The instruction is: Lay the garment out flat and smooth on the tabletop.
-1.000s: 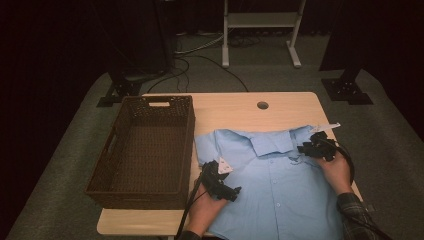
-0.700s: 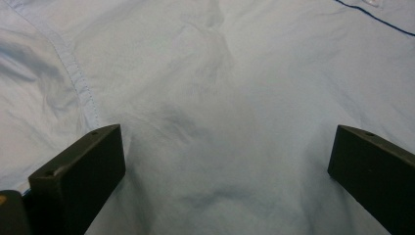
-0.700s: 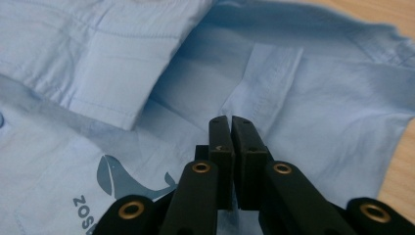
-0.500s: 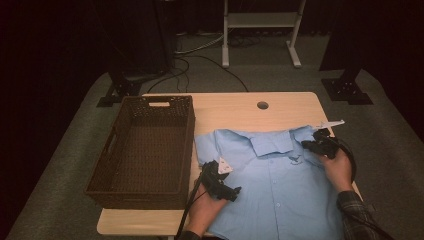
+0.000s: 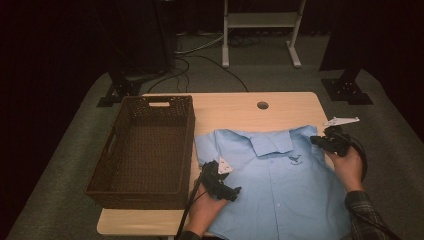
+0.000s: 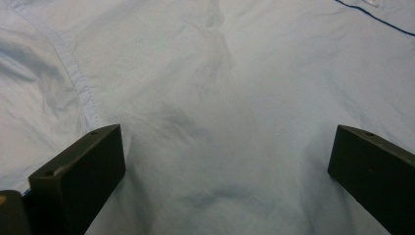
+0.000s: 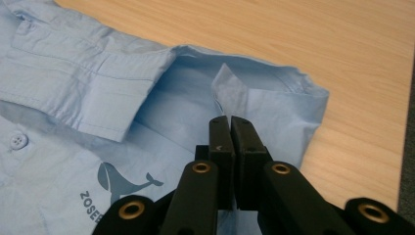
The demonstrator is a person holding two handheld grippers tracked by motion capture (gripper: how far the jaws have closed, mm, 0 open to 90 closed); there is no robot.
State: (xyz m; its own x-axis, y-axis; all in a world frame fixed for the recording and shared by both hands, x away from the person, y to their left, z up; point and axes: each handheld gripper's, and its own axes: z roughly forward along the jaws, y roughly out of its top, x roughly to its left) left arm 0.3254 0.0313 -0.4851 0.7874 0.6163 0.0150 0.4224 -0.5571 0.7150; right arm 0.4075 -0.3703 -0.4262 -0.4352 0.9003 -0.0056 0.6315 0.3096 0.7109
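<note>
A: Where does the light blue shirt (image 5: 280,185) lie?

B: Spread front-up on the right half of the wooden surface (image 5: 240,112), collar toward the far edge, a whale print on its chest. The dark wicker basket (image 5: 145,145) stands just beside it, to its left.

A: State of the right gripper (image 5: 320,141)?

B: Jaws have just been closing — now pressed together on a fold of cloth at the shirt's shoulder, near the right edge of the surface. In the right gripper view the fabric rises in a small peak at the tips (image 7: 230,120).

A: And the left gripper (image 5: 234,192)?

B: Jaws spread wide, poised over the shirt's near-left part — in the left gripper view (image 6: 230,161) wrinkled cloth and a stitched seam lie between them; nothing is pinched.
</note>
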